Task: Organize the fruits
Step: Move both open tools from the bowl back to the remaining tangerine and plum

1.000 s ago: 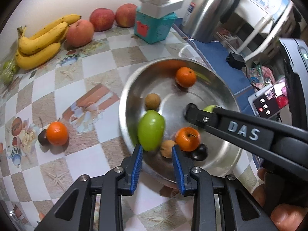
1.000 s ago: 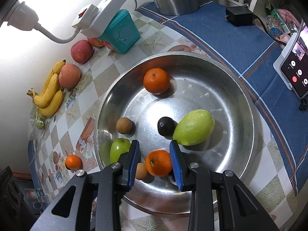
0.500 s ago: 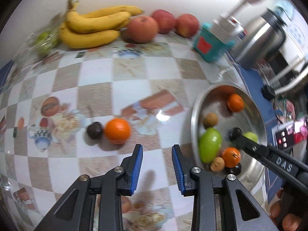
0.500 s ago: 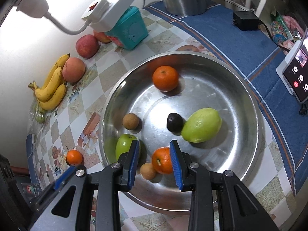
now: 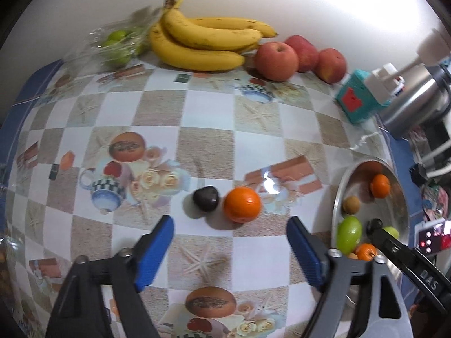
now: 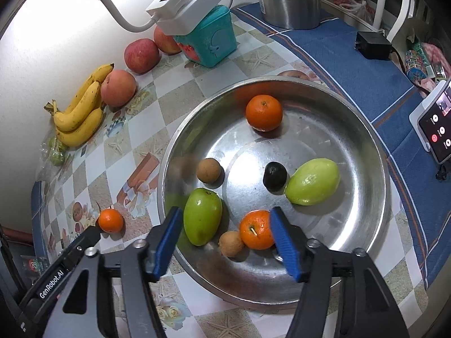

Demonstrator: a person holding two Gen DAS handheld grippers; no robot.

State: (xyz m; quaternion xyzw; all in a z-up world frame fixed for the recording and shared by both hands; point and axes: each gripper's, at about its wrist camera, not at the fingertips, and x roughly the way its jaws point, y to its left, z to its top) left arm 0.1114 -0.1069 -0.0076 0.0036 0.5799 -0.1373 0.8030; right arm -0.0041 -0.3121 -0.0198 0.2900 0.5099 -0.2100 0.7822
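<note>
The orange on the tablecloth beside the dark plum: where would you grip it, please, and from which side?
Grip the orange across its widest middle, coming from above with the open left tool. It is round, so any axis works, but keep one finger out of the narrow gap beside the dark plum.

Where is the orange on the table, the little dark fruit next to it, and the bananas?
orange [image 5: 242,204]: left wrist view, middle of its peel.
dark fruit [image 5: 206,198]: left wrist view, its rounded top.
bananas [image 5: 203,45]: left wrist view, middle of the bunch.
</note>
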